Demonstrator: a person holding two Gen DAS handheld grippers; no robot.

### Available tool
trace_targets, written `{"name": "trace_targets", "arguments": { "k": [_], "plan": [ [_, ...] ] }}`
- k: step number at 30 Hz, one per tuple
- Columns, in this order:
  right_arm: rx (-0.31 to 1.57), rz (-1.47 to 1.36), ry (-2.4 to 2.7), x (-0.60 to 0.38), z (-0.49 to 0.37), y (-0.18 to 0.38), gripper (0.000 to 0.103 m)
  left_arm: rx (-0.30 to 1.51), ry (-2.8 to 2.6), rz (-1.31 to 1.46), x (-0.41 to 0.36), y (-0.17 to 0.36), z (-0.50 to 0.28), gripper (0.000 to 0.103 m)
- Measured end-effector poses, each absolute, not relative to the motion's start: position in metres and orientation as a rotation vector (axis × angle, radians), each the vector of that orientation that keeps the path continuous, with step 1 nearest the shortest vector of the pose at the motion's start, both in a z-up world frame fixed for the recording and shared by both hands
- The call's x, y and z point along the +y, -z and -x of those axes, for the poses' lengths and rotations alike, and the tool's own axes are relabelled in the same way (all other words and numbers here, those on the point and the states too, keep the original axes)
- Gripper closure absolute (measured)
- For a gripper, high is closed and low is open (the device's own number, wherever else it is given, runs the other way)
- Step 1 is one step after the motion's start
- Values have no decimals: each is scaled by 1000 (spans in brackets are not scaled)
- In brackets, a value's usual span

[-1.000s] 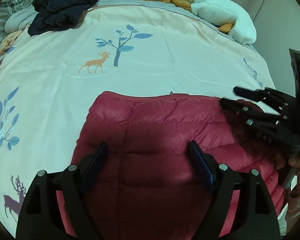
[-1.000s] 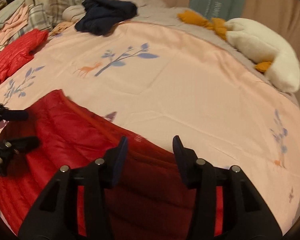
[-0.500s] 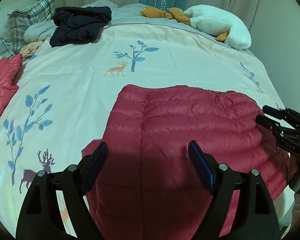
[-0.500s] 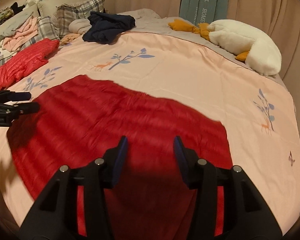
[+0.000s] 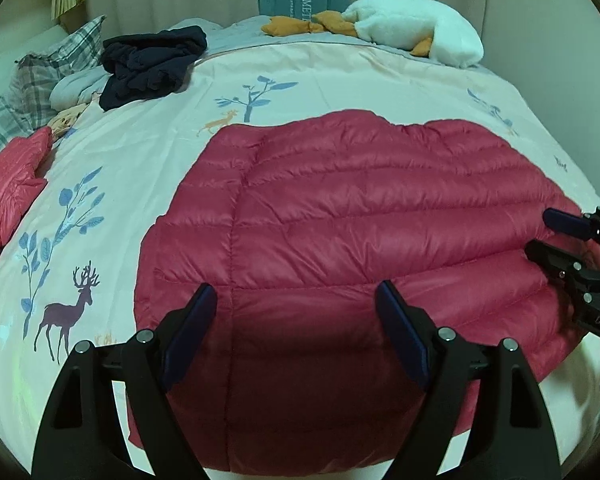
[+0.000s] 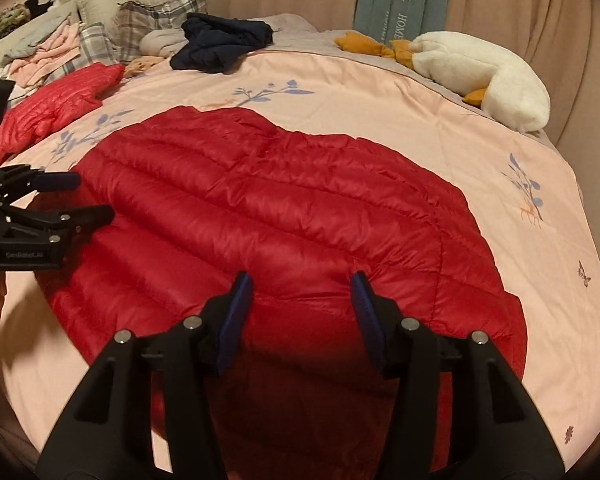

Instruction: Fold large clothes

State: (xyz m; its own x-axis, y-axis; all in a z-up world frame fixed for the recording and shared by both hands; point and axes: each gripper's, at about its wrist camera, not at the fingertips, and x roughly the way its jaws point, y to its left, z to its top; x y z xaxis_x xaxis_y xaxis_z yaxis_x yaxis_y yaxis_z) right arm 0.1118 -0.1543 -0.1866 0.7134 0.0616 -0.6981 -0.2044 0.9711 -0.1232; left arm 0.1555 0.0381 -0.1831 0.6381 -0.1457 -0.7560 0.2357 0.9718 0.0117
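Observation:
A large red quilted down jacket (image 5: 340,224) lies spread flat on the bed's pink printed cover (image 5: 112,152); it also shows in the right wrist view (image 6: 268,216). My left gripper (image 5: 296,304) hovers open and empty above the jacket's near left part. My right gripper (image 6: 300,292) hovers open and empty above its near right part. Each gripper shows in the other's view, the right gripper (image 5: 540,232) at the jacket's right edge and the left gripper (image 6: 92,196) at its left edge.
A second red down jacket (image 6: 56,104) lies folded at the left. A dark navy garment (image 5: 152,64) lies at the back left beside plaid pillows (image 6: 156,24). A white and orange plush toy (image 6: 480,76) lies at the back right. Curtains hang behind.
Both grippers have pulled back and risen. The jacket, lifted and bunched close to the grippers a second ago, now lies spread flat on the bed.

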Motion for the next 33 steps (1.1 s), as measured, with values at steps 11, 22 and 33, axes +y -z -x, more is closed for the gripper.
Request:
{"name": "trace_targets", "arguments": {
  "k": [11,22,33],
  "plan": [
    [634,114,-156,-147,-75,152,41,822,236,-60,41,166,-133,19],
    [690,199,-124,-117,-74,183,38,786,247,-103,8,173,-117,19],
    [692,155,-123,-126,-73,187,37,816,234,-136,9,189,-126,6]
  ]
}}
